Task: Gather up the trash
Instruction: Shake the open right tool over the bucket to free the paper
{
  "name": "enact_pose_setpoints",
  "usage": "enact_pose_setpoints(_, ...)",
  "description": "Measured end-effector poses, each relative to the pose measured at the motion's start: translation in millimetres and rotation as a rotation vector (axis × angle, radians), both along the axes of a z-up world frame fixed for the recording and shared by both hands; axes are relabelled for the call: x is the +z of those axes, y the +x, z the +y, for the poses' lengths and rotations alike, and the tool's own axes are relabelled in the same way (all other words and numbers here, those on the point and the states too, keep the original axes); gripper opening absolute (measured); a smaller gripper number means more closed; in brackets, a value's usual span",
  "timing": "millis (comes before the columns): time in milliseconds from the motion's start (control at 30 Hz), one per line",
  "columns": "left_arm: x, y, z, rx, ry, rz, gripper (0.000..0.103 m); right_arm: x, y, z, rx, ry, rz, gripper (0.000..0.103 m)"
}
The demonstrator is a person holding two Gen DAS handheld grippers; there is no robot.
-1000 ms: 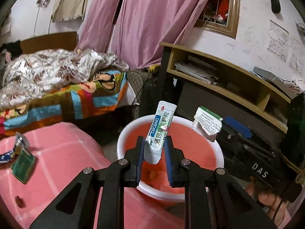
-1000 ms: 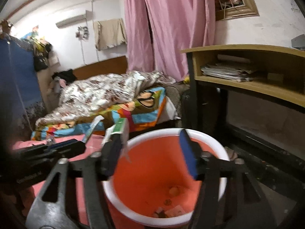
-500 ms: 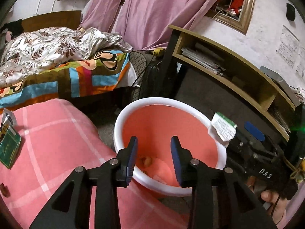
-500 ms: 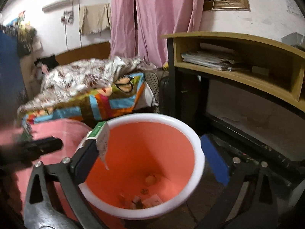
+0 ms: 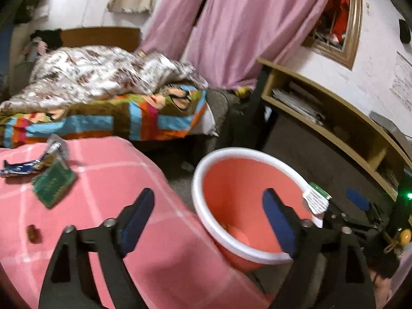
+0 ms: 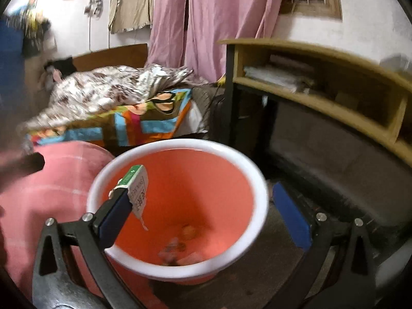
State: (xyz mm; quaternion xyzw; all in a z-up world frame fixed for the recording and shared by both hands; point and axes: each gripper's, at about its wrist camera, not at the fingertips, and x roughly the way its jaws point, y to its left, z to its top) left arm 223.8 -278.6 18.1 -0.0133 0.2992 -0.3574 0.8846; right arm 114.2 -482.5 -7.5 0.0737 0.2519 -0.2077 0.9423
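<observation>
A pink bucket point(image 5: 233, 152) with a white rim stands on the floor beside a pink blanket point(image 5: 108, 180). My left gripper point(image 5: 208, 221) hangs over the blanket's edge and the bucket's rim, its jaws opening with nothing between them. Wrappers lie on the blanket: a green packet point(image 5: 54, 184) and a blue wrapper point(image 5: 19, 168). Over the bucket point(image 6: 180, 143) my right gripper point(image 6: 203, 216) stands open wide. A white packet with a green top point(image 6: 137, 190) clings to its left pad; the other pad is far from it. Scraps point(image 6: 177, 247) lie at the bucket's bottom.
A bed with a patchwork cover point(image 5: 108, 123) and crumpled quilt lies behind the blanket. A wooden shelf unit point(image 5: 334, 118) with papers stands right of the bucket, pink curtains point(image 5: 231, 25) behind. A small brown scrap point(image 5: 33, 233) lies on the blanket.
My left gripper let go of the white sachet, which is gone from view, spread its jaws and swung left toward the blanket. The right jaws spread wide; the white packet stayed on one pad.
</observation>
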Motion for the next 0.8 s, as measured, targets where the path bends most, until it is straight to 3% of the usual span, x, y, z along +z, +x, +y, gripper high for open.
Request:
enact_pose_setpoints(133,6.1,-2.4,2.2,-0.01,0.017,-0.041,0.083,5.5,-4.9,-7.5,0.052,0.111,-0.051,0.086)
enact_pose_setpoints(367,2.0,-0.2,6.2,-0.003,0.017,-0.041,0.083,12.8,-8.0,-0.1,0.025,0.027,-0.065,0.086)
enact_pose_setpoints(800,4.2,-12.0,50.7,0.045,0.022,-0.026,0.083,-22.8,7.0,32.5,-0.001,-0.142,0.163,0.086)
